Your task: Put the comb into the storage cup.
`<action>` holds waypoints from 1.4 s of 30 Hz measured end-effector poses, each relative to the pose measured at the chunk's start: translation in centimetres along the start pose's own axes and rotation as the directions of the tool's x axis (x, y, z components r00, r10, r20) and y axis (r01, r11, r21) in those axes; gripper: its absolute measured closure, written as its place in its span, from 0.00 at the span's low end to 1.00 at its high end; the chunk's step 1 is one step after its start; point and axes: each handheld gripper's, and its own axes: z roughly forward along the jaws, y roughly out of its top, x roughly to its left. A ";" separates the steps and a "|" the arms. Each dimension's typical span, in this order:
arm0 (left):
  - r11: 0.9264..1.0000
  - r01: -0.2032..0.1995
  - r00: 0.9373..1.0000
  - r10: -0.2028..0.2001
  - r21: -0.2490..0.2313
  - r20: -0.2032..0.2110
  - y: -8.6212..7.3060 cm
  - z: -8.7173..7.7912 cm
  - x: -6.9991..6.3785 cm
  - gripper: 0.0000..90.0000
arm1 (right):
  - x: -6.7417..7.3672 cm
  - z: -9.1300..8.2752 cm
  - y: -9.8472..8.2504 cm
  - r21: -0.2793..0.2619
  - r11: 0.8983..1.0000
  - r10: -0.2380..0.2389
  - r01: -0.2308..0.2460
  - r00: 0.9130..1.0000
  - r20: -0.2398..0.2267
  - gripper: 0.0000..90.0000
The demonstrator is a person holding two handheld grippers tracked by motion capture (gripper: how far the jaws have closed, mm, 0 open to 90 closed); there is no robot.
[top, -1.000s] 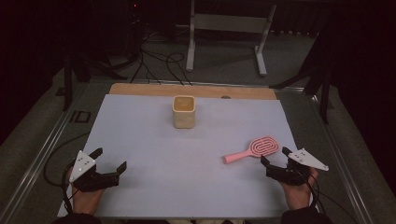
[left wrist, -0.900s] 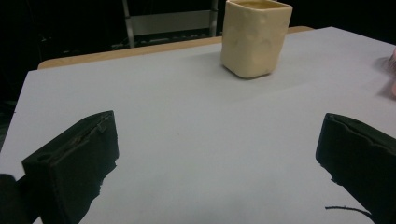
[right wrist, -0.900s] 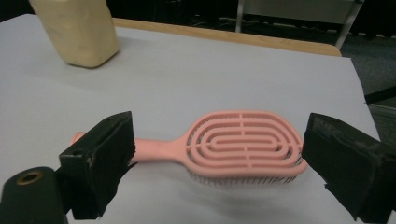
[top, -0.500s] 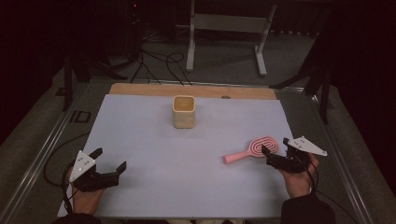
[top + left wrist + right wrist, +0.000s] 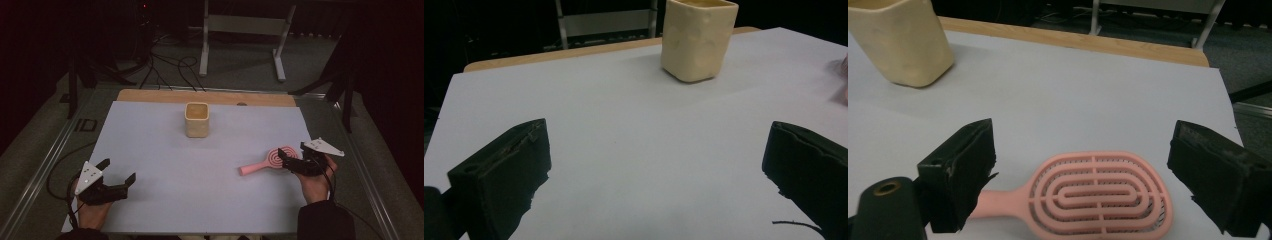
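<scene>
A pink hairbrush (image 5: 272, 161) lies flat on the white table sheet (image 5: 150, 140) at the right, its handle pointing left. My right gripper (image 5: 291, 154) is open just behind the brush's oval head. In the right gripper view the brush head (image 5: 1098, 195) lies low between the spread jaws of that gripper (image 5: 1083, 142), and they do not touch it. A cream square cup (image 5: 196, 120) stands upright at the middle back, also seen as the cup (image 5: 699, 40) and the cup (image 5: 900, 42). My left gripper (image 5: 118, 171) rests open at the front left, and in its own view this gripper (image 5: 659, 150) holds nothing.
A wooden strip (image 5: 200, 96) borders the sheet's far edge. Behind the table stand a metal frame (image 5: 245, 25) and cables (image 5: 170, 65) on the dark floor. Metal rails run along both table sides.
My right gripper has moved forward and a little left, up to the brush head. The left gripper, brush and cup have stayed put.
</scene>
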 end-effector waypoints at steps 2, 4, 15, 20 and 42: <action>1.000 -0.001 1.000 0.001 0.000 -0.003 0.0 0.0 0.0 0.00 | -0.1 0.2 0.2 0.001 1.000 -0.002 0.002 1.000 0.006 0.13; 1.000 0.002 1.000 -0.002 -0.004 -0.004 0.0 0.0 0.0 0.00 | -0.2 0.4 0.5 0.001 1.000 0.003 -0.003 1.000 0.016 0.13; 1.000 -0.001 1.000 0.000 -0.004 -0.012 0.0 -0.1 0.1 0.00 | -1.8 1.8 0.8 0.067 0.997 0.041 -0.046 0.996 0.079 0.28; 1.000 -0.001 1.000 0.001 -0.002 -0.011 -0.1 0.0 0.1 0.00 | -3.0 2.4 0.5 0.103 0.991 0.073 -0.083 0.993 0.097 0.45; 1.000 0.002 1.000 -0.002 -0.001 -0.011 -0.1 0.1 0.1 0.00 | -4.6 3.6 -0.8 0.248 0.966 0.017 -0.074 0.975 0.224 1.00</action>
